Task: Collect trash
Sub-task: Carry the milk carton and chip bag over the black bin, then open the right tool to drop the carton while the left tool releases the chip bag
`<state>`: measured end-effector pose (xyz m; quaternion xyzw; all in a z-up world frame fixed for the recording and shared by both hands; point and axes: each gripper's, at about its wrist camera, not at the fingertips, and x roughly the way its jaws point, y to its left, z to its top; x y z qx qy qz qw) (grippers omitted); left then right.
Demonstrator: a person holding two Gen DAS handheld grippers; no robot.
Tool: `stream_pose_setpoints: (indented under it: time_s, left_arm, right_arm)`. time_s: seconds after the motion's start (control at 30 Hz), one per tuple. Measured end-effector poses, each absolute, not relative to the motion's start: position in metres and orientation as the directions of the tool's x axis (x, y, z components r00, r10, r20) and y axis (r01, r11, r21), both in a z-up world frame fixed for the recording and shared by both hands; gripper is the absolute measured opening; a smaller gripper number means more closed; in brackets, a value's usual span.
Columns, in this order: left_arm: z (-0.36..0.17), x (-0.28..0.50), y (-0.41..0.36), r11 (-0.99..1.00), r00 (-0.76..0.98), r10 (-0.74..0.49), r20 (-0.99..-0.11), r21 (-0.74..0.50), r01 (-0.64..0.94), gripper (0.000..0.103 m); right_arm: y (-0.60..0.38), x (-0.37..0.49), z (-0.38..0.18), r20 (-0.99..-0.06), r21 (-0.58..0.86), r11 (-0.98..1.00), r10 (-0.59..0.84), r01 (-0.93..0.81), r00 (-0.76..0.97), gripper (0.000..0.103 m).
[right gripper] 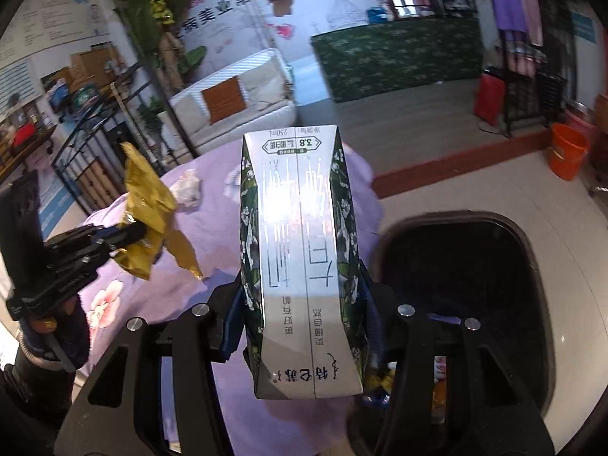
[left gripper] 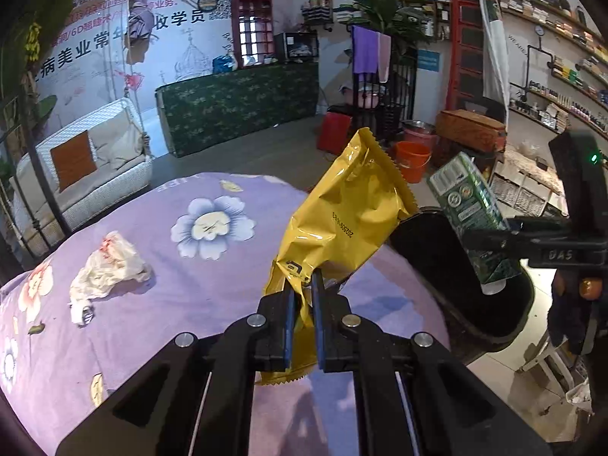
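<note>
Now the carry-to-bin step is judged to be in hand: a yellow wrapper (left gripper: pixel 342 212) is pinched between the clenched left fingers (left gripper: pixel 304 317), and a milk carton (right gripper: pixel 300 258) is clamped by the right fingers (right gripper: pixel 304 326). Both are held above the purple worktop (left gripper: pixel 171 304), with the black bin (right gripper: pixel 463 285) at three o'clock. Next, each piece must be brought over the opening and released; crumpled paper (left gripper: pixel 106 262) is left at nine o'clock
</note>
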<state>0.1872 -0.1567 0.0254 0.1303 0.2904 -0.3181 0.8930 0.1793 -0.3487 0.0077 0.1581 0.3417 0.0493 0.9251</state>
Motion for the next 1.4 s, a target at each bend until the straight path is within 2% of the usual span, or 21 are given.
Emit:
stream_pose_setpoints:
  time_s: [0.23, 0.47, 0.57, 0.63, 0.7, 0.87, 1.13, 1.27, 1.4]
  left_arm:
    - [0.04, 0.176, -0.194, 0.711, 0.601, -0.559, -0.57, 0.042, 0.702, 0.009]
    - [0.041, 0.164, -0.232, 0.661, 0.563, -0.596, -0.573, 0.049, 0.749, 0.009]
    - [0.039, 0.16, -0.242, 0.646, 0.548, -0.606, -0.577, 0.044, 0.762, 0.009]
    - [0.037, 0.158, -0.249, 0.637, 0.533, -0.615, -0.582, 0.032, 0.77, 0.009]
    - [0.035, 0.156, -0.256, 0.628, 0.517, -0.625, -0.585, 0.017, 0.778, 0.009]
    - [0.035, 0.155, -0.273, 0.602, 0.465, -0.658, -0.592, -0.044, 0.797, 0.009]
    - [0.034, 0.156, -0.31, 0.537, 0.344, -0.729, -0.591, -0.183, 0.823, 0.009]
    - [0.022, 0.159, -0.332, 0.51, 0.282, -0.733, -0.619, -0.227, 0.83, 0.009]
    - [0.004, 0.16, -0.35, 0.501, 0.236, -0.718, -0.654, -0.251, 0.828, 0.009]
  right_arm:
    - [-0.387, 0.173, -0.024, -0.716, 0.29, 0.935, 0.07, 0.205, 0.694, 0.052]
    - [-0.414, 0.192, -0.083, -0.863, 0.211, 0.901, -0.011, 0.38, 0.506, 0.052]
    - [-0.419, 0.195, -0.098, -0.884, 0.191, 0.89, -0.028, 0.415, 0.467, 0.052]
    - [-0.421, 0.199, -0.106, -0.896, 0.17, 0.882, -0.047, 0.44, 0.442, 0.056]
    - [-0.426, 0.197, -0.108, -0.891, 0.182, 0.876, -0.046, 0.447, 0.453, 0.062]
    - [-0.426, 0.179, -0.099, -0.862, 0.204, 0.858, -0.071, 0.472, 0.502, 0.063]
    - [-0.444, 0.13, -0.06, -0.775, 0.214, 0.787, -0.223, 0.578, 0.591, 0.063]
    - [-0.448, 0.113, -0.043, -0.738, 0.152, 0.756, -0.341, 0.636, 0.582, 0.064]
    - [-0.451, 0.098, -0.037, -0.723, 0.155, 0.733, -0.373, 0.663, 0.581, 0.064]
